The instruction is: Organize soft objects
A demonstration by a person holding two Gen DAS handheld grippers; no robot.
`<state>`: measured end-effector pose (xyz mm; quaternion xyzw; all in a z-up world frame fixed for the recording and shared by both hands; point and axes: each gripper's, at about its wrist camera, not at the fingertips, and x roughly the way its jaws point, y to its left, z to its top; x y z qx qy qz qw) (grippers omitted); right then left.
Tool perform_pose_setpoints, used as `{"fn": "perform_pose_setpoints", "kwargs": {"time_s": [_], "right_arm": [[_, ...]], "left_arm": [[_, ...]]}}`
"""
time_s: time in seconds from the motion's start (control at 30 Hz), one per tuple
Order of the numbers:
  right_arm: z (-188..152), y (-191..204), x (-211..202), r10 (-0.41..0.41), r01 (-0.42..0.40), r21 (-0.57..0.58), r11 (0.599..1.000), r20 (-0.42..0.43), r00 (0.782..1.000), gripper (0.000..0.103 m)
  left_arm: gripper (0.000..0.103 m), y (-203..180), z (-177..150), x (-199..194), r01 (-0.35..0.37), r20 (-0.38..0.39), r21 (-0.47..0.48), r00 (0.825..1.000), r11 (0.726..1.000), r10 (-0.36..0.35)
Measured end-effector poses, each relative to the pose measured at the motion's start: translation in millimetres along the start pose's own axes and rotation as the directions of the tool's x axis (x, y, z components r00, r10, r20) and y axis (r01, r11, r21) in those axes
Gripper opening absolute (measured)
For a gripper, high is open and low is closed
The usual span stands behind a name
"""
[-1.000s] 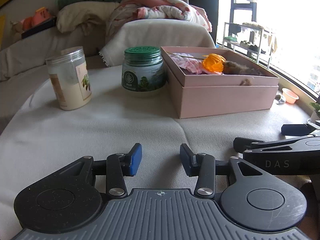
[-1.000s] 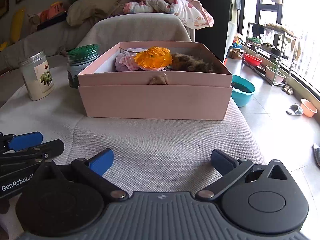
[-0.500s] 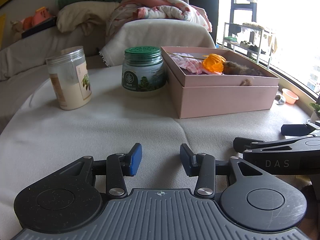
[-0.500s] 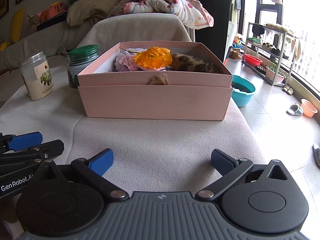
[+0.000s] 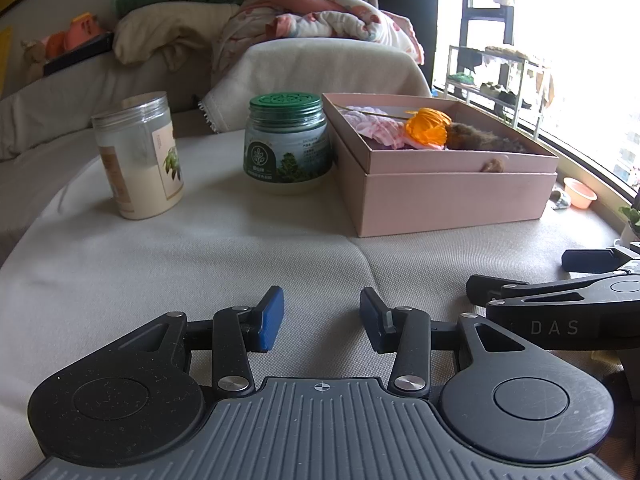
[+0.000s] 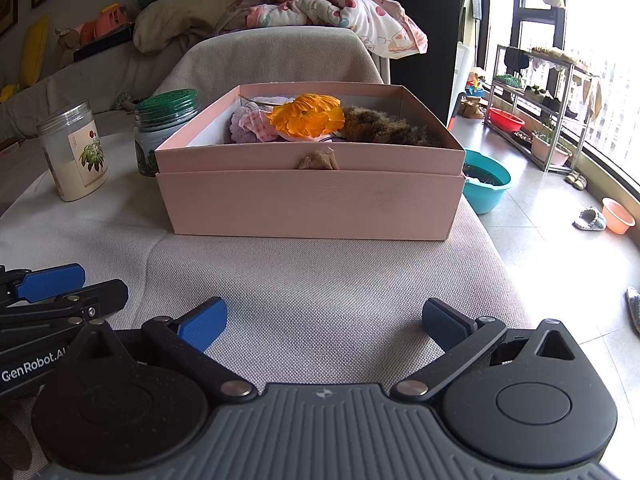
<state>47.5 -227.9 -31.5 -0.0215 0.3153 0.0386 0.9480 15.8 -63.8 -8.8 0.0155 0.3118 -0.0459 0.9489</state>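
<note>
While both jaws stand parted and empty, the left gripper (image 5: 321, 318) and right gripper (image 6: 324, 322) hover over the cloth-covered table's (image 6: 320, 280) near edge; one pink cardboard box (image 6: 308, 200) holds one orange fabric flower (image 6: 306, 116), one brown furry toy (image 6: 380, 126) and one pink-lilac cloth bundle (image 6: 248, 124), beside two jars.

Bright window (image 6: 612, 92) at three o'clock; metal rack (image 6: 536, 108) before it on tiled floor (image 6: 560, 248); draped sofa (image 5: 80, 96) at eleven; bedding (image 6: 320, 4) heaped at twelve.
</note>
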Motion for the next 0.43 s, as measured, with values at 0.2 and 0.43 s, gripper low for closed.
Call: {"fn": "perform_pose_setpoints", "kwargs": {"time_s": [0.2,0.43], "right_arm": [[0.1,-0.1,0.1,0.000,0.000,0.000,1.000,0.000,1.000,0.103],[0.6,0.0,0.7,0.000,0.000,0.000,1.000,0.000,1.000,0.103]], "left_arm": [[0.046,0.1,-0.1,0.2,0.000,0.000,0.000,1.000,1.000,0.000],[0.046,-0.1,0.1,0.6,-0.001,0.000,-0.002,1.000,1.000,0.001]]}}
